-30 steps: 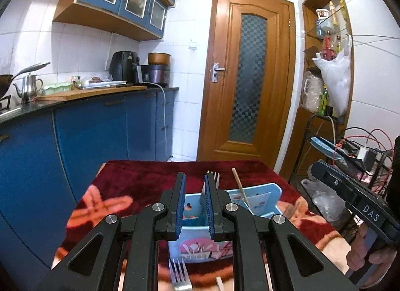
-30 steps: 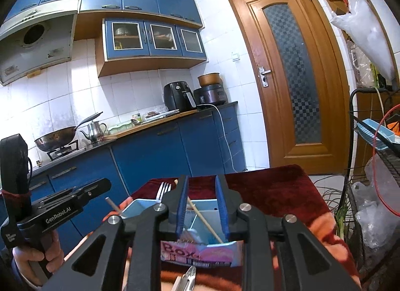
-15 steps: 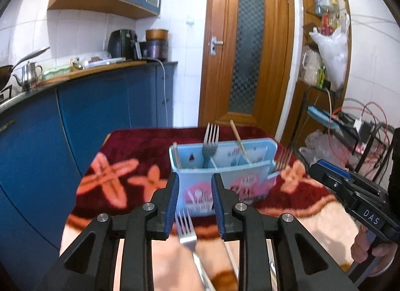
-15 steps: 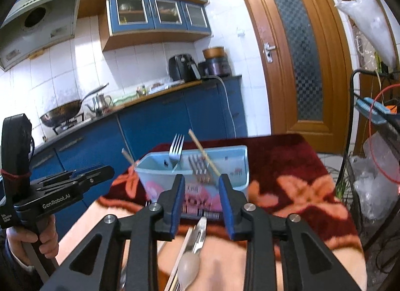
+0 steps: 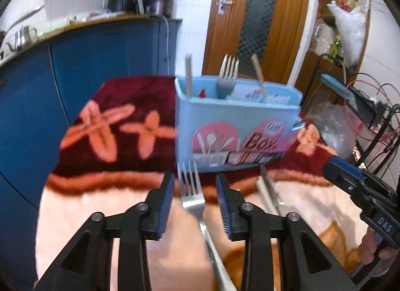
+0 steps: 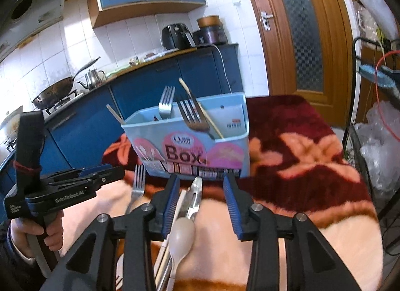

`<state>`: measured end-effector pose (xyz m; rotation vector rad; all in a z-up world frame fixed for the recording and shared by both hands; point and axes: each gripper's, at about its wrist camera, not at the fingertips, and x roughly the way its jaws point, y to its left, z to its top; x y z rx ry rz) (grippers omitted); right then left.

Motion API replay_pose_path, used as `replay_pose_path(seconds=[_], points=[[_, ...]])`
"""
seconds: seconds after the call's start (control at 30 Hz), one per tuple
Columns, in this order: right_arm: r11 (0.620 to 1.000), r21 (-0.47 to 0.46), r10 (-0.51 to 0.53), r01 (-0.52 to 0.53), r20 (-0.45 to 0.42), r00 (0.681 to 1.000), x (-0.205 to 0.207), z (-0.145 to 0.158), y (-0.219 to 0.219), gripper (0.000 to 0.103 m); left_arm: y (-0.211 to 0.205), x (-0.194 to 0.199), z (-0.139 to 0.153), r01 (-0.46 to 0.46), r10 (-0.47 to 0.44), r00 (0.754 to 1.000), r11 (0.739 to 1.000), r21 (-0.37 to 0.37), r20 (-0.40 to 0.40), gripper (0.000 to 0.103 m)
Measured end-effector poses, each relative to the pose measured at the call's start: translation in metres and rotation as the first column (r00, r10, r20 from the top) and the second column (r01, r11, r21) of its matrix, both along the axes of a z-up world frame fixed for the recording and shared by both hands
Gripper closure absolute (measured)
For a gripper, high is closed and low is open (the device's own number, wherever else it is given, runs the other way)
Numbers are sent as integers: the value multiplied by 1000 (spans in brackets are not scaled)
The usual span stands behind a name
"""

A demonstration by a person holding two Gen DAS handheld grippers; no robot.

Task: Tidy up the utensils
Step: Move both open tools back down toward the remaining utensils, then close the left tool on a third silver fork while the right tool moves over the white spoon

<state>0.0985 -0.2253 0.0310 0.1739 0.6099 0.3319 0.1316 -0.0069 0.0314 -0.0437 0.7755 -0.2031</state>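
A light blue utensil box stands on a red and peach flowered blanket, with forks and chopsticks upright in it. A steel fork lies on the blanket in front of it, tines toward the box. My left gripper hangs over that fork, jaws opening, pads clear of it. In the right wrist view the box is ahead. My right gripper is over a metal utensil, a white spoon and chopsticks; its jaws are opening and grip nothing.
Blue kitchen cabinets run along the left beyond the table edge. A wooden door is behind the box. A wire rack with cables and plastic bags stands close on the right. A hand holds the left gripper's handle.
Both grippers have sunk and tipped down toward the blanket, and their jaws have widened. The loose fork, spoon and metal utensil now lie between the fingers.
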Motion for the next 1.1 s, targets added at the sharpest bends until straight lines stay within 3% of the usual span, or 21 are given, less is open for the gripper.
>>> replay_pose_path(seconds=[0.23, 0.43, 0.67, 0.73, 0.77, 1.1], points=[[1000, 6, -3, 3, -49, 999, 6, -14, -1, 61, 9, 22, -27, -30, 27, 994, 999, -32, -107, 64], [1000, 16, 2, -1, -77, 997, 9, -21, -3, 61, 15, 34, -39, -34, 19, 988, 995, -95, -151, 64], [1000, 24, 1, 1, -95, 995, 11, -23, -5, 60, 17, 43, -43, -22, 0, 989, 989, -149, -147, 65], [1000, 24, 2, 1, -100, 995, 12, -24, -5, 59, 18, 45, -44, -14, -13, 989, 984, -180, -147, 79], [1000, 24, 1, 1, -102, 995, 12, -25, -5, 59, 19, 45, -45, -7, -24, 988, 980, -200, -151, 81], [1000, 8, 2, -1, -110, 994, 8, -23, -2, 59, 20, 30, -40, 1, -32, 990, 974, -224, -134, 81]])
